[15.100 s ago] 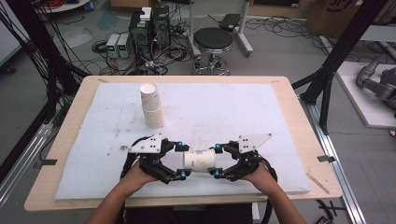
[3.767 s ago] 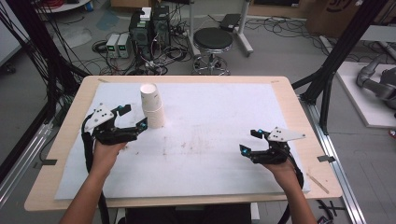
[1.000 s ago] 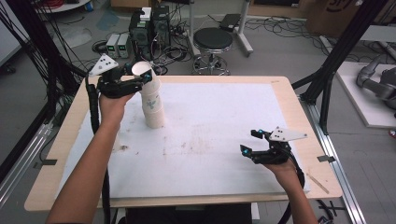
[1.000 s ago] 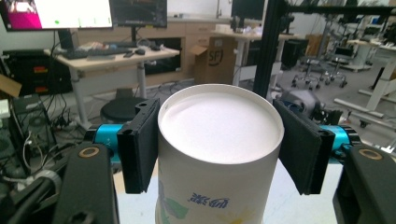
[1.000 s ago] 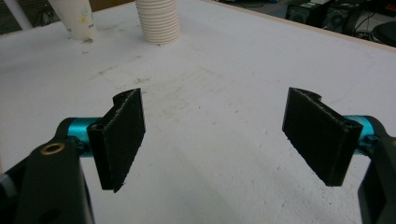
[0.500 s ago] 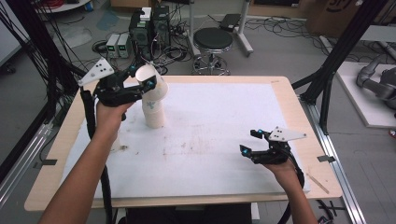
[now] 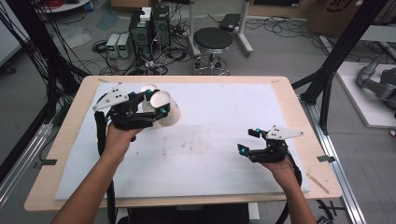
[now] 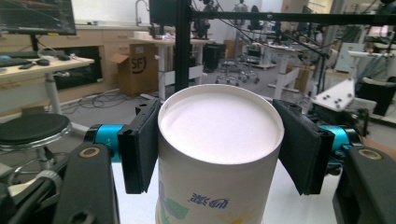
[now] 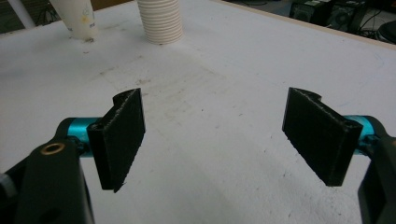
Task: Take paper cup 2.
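My left gripper (image 7: pixel 156 102) is shut on a white paper cup (image 7: pixel 172 114), held tilted above the white sheet (image 7: pixel 224 107) at the far left. In the left gripper view the cup (image 8: pixel 219 126) sits base towards the camera with both black pads (image 8: pixel 140 144) pressed on its sides. Just behind it stands a stack of upturned cups (image 7: pixel 148 88). In the right gripper view the stack (image 9: pixel 161 21) is at the top, with the held cup (image 9: pixel 77 18) to its left, low over the sheet. My right gripper (image 7: pixel 247 140) rests open near the front right, nothing between its pads (image 9: pixel 123 135).
The sheet covers most of a wooden table (image 7: pixel 299 116) and has faint brown stains in its middle (image 7: pixel 187 144). Beyond the far edge are a black stool (image 7: pixel 212 42) and computer boxes (image 7: pixel 149 23). Black frame posts (image 7: pixel 336 60) stand at both sides.
The left gripper has carried the cup off the top of the stack, to the right, towards the person and lower, and tilted it. The right gripper has stayed put.
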